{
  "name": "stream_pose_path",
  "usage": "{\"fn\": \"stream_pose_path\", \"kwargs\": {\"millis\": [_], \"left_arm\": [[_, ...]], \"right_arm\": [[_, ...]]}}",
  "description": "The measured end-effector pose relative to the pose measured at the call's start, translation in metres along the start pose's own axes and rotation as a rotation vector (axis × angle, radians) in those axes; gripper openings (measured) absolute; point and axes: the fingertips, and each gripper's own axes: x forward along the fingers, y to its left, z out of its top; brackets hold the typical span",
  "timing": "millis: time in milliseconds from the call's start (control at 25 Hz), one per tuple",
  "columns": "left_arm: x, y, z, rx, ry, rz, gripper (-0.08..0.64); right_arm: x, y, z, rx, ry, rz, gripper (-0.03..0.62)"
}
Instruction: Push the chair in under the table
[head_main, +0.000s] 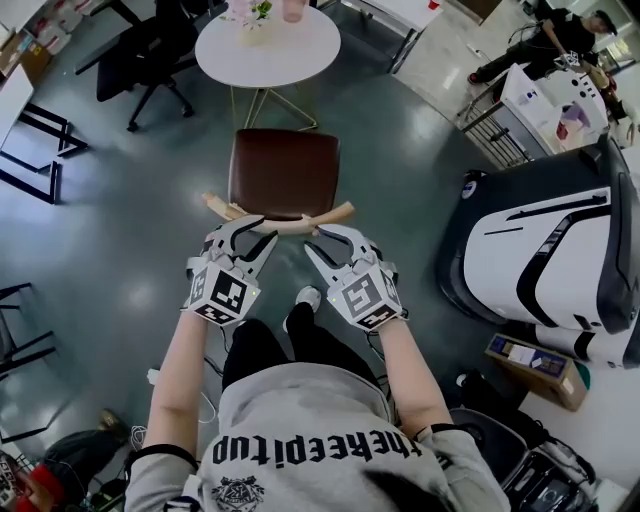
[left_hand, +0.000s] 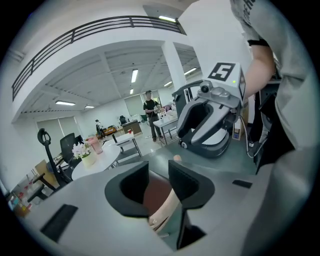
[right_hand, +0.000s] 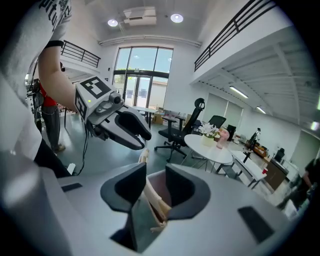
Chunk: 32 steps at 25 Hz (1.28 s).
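Left claw (head_main: 258, 232) and right claw (head_main: 318, 238): both open, each straddling the chair backrest (head_main: 290, 225) — round bench (head_main: 268, 50) just beyond the chair (head_main: 285, 170).

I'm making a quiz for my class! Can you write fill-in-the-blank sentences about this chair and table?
The chair has a ____ seat.
The white table beyond the chair has a top shaped ____.
The chair's backrest is made of ____.
Missing words: brown, round, wood.
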Motion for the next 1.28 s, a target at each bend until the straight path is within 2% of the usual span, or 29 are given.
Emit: {"fn": "stream_pose_path", "kwargs": {"millis": [200, 640, 800, 1040, 1280], "left_arm": [[0.014, -0.003, -0.018, 0.053, 0.089, -0.011, 0.152], [0.029, -0.006, -0.069, 0.160, 0.248, -0.121, 0.186], [0.032, -0.001, -0.085, 0.182, 0.281, -0.157, 0.195], [0.038, 0.002, -0.105, 0.263, 0.322, -0.224, 0.198], [0.043, 0.004, -0.124, 0.285, 0.344, -0.270, 0.204]], "right_arm": [[0.010, -0.003, -0.011, -0.031, 0.013, 0.055, 0.129], [0.041, 0.003, -0.033, -0.060, 0.090, 0.132, 0.157], [0.055, 0.007, -0.039, -0.058, 0.121, 0.150, 0.170], [0.077, 0.012, -0.057, -0.082, 0.190, 0.190, 0.192], [0.094, 0.017, -0.075, -0.118, 0.259, 0.224, 0.210]]}}
